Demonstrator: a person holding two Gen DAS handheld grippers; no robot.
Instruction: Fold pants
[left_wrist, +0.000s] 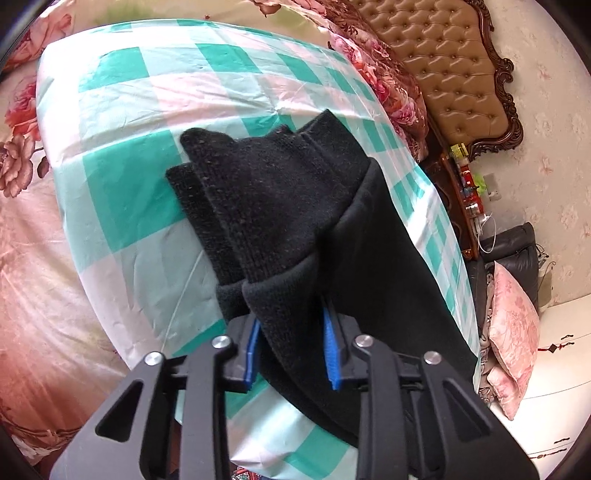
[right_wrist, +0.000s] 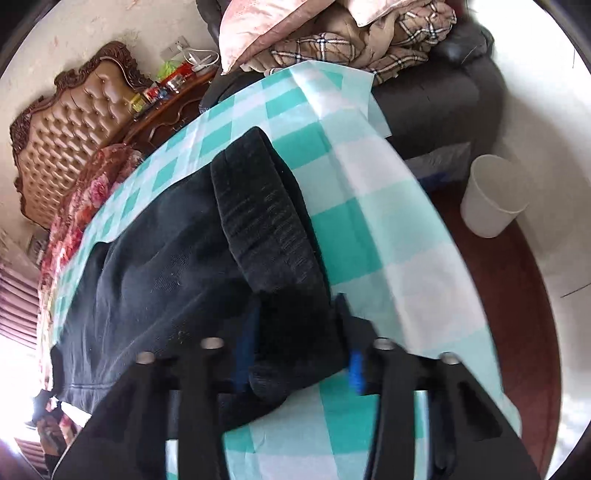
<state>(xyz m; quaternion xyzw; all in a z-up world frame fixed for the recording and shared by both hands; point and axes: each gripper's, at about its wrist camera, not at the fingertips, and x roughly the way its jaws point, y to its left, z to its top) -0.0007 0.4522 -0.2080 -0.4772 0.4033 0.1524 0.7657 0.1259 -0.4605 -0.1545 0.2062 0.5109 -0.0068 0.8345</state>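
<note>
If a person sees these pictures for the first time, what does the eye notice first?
First, the black pants lying on the teal-and-white checked cloth, their ribbed cuffs bunched between each gripper's blue pads. Behind stands a tufted brown headboard, and a white bin sits on the floor, right.

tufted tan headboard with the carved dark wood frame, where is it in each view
Left wrist view: the tufted tan headboard with carved dark wood frame is at the upper right, behind the floral quilt.
Right wrist view: the same headboard is at the upper left.
Shared landmark: the teal and white checked cloth.
</note>
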